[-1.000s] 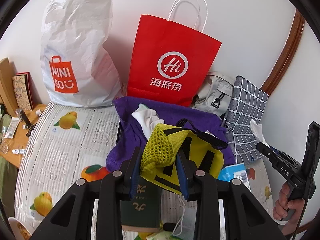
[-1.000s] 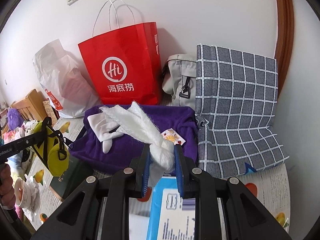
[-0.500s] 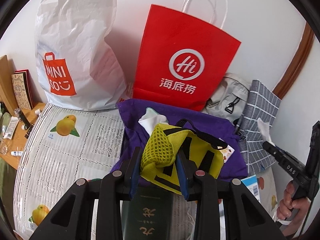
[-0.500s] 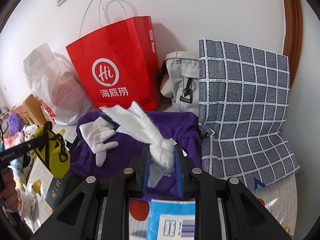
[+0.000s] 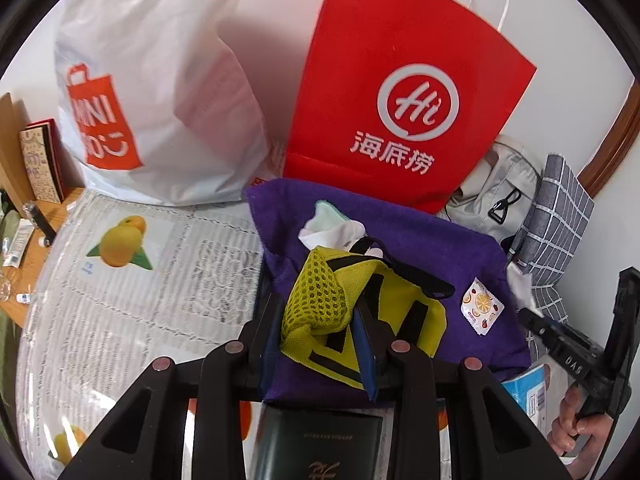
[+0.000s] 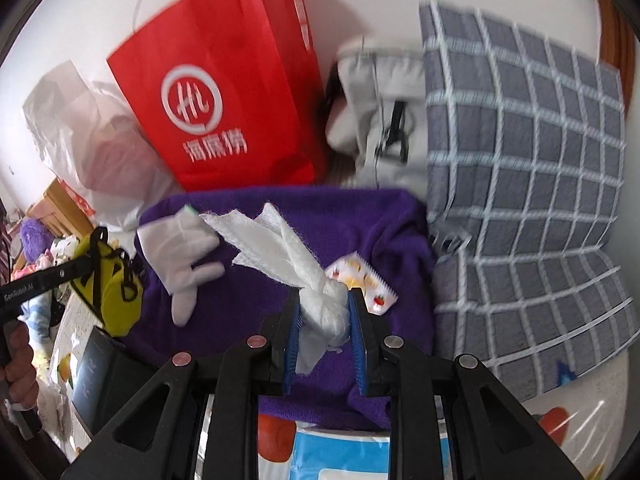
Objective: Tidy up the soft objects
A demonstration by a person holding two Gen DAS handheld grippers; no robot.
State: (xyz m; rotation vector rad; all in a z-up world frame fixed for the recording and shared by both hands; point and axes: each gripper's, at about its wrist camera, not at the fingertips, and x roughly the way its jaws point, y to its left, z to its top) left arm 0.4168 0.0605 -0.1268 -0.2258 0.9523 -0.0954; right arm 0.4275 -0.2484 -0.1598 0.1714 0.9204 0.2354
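Fruit-print surface point(image 5: 132, 300) carries a purple towel point(image 5: 400, 240), above which the left hand-held gripper point(image 5: 320, 320) pinches a yellow mesh pouch point(image 5: 352, 304) and the right hand-held gripper point(image 6: 324, 320) clamps a white gauze wad point(image 6: 320, 300).

Left claw point(image 5: 320, 320) clamping yellow mesh pouch point(image 5: 340, 312), above purple cloth point(image 5: 460, 256), red paper bag point(image 5: 400, 80) behind

Bright even daylight, soft shadows on the wall, right view motion-blurred, fisheye bending, dark corner vignette

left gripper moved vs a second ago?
Yes. The left gripper, shut on the yellow mesh bag, has come forward and down: the red paper bag looms larger, the purple towel now lies beneath.
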